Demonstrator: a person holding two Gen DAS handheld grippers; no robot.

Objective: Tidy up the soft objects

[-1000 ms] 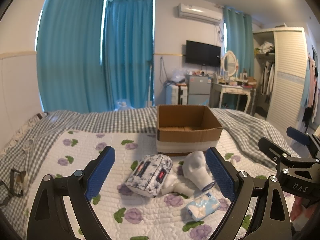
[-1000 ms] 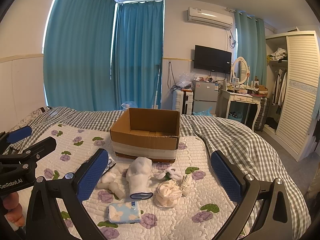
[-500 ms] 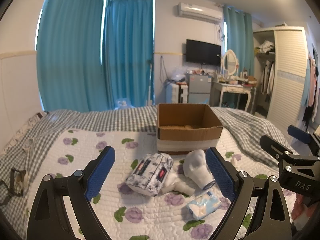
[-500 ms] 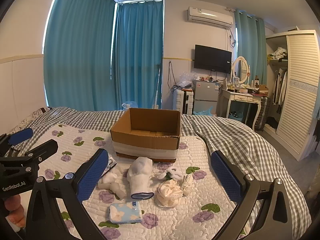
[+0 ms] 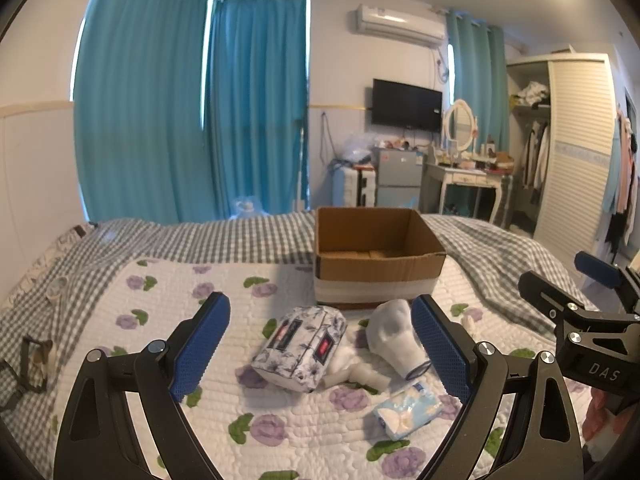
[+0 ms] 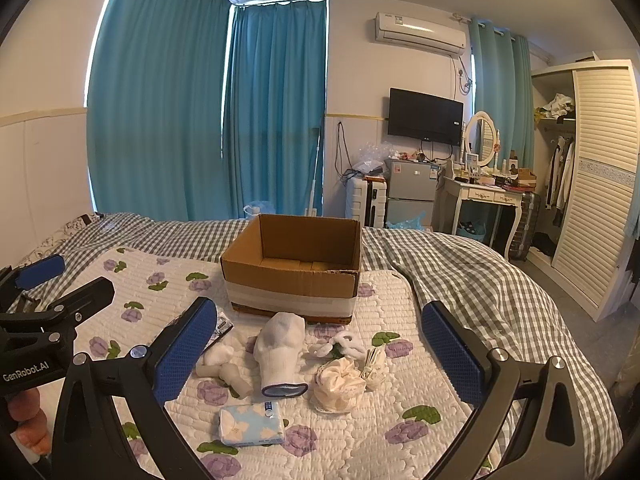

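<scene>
An open cardboard box (image 5: 376, 258) (image 6: 294, 270) stands on the quilted floral mat. In front of it lie a floral fabric pouch (image 5: 300, 346), a white sock (image 5: 394, 330) (image 6: 280, 352), a small white soft toy (image 6: 224, 366), a blue tissue pack (image 5: 408, 410) (image 6: 252, 424), a cream scrunchie (image 6: 340, 384) and a white knotted piece (image 6: 340, 342). My left gripper (image 5: 320, 346) is open and empty above the pouch. My right gripper (image 6: 320, 356) is open and empty above the sock. Each gripper shows at the edge of the other's view.
The mat lies on a grey checked bedspread (image 6: 480, 280). A dark strap object (image 5: 28, 364) lies at the bed's left edge. Beyond the bed stand a dressing table (image 6: 488, 196), a small fridge (image 6: 410, 188) and a wardrobe (image 6: 600, 184).
Both grippers have drifted slightly; the objects sit a little differently in each view. Nothing has been grasped or moved on the bed.
</scene>
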